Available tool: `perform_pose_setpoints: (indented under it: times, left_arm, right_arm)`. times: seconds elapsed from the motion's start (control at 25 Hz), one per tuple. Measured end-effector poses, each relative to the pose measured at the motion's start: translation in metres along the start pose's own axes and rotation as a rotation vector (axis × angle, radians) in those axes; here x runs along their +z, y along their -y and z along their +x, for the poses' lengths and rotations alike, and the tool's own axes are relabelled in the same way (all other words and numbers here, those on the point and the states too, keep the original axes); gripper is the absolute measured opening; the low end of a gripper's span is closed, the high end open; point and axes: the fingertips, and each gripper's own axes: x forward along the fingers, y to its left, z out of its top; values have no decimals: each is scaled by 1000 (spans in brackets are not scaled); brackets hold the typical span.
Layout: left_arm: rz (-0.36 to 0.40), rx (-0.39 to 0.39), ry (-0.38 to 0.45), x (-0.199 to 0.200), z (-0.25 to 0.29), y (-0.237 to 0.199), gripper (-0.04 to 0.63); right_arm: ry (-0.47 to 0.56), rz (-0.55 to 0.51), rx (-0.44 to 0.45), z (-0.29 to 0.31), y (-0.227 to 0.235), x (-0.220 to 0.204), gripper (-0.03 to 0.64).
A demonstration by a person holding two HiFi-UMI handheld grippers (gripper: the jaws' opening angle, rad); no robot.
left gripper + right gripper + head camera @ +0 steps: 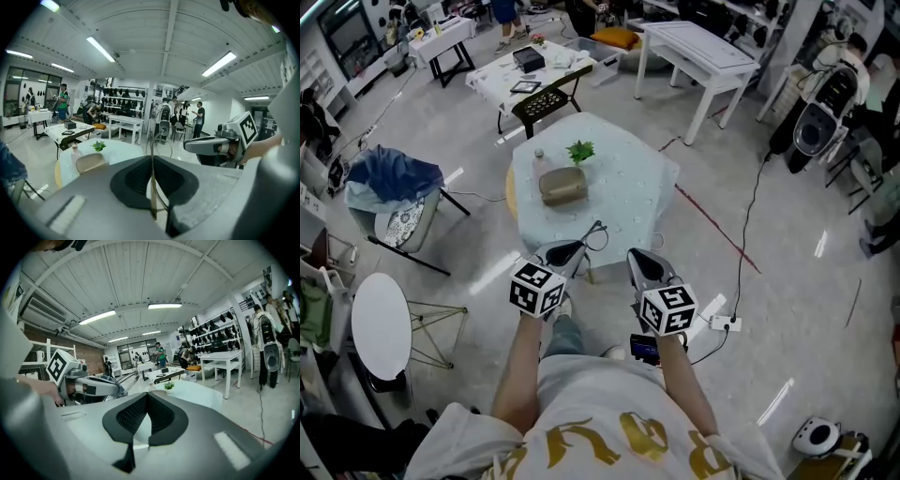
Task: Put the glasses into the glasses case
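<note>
Between the clamped jaws of the left gripper sits a thin wire-framed pair of glasses, its lenses poking forward. Ahead of it, a tan oval glasses case lies on the pale blue cloth-covered table. Just beside the left one, the right gripper is clenched on nothing.
</note>
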Motion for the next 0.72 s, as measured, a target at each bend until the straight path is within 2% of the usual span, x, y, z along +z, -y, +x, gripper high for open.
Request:
perform_pose_setpoints:
  times: [0.2, 0.52, 0.72]
  left_arm:
    - [23, -61, -28, 10, 25, -39, 14]
    - [25, -144, -55, 27, 62, -138, 14]
    - [22, -194, -81, 25, 83, -187, 14]
  right_arm:
    - [1, 31, -63, 44, 18, 12, 23]
    - [7, 38, -138, 133, 17, 33, 23]
    - [-10, 49, -199, 177, 25, 34, 23]
